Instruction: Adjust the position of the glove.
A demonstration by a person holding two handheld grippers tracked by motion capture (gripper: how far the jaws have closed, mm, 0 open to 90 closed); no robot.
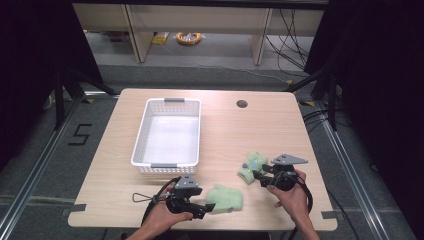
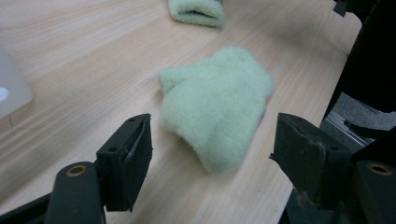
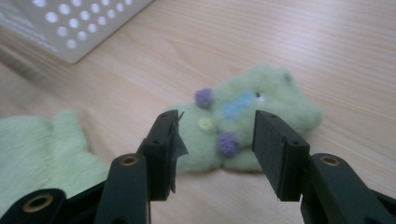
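Pale green fleece, two pieces, on a light wood-grain table (image 1: 225, 130).

Item one: plain green mitten (image 1: 225, 199), lower centre of the high view, flat on the table near its front edge. In the left gripper view it fills the middle of the frame, thumb pointing to the upper left.

Item two: decorated green mitten (image 1: 251, 167), right of centre in the high view, apart from the first. The right gripper view shows purple pom-poms, a yellow button and a blue patch on it.

Left gripper (image 1: 204, 208): held in a hand at the bottom of the high view, jaws spread wide, one on each side of the plain mitten's near end; whether they touch it cannot be told.

Right gripper (image 1: 258, 175): held in a hand at lower right, jaws parted, poised at the near edge of the decorated mitten, not closed on it.

White perforated basket (image 1: 167, 167): centre left of the high view, behind both mittens, well apart from them
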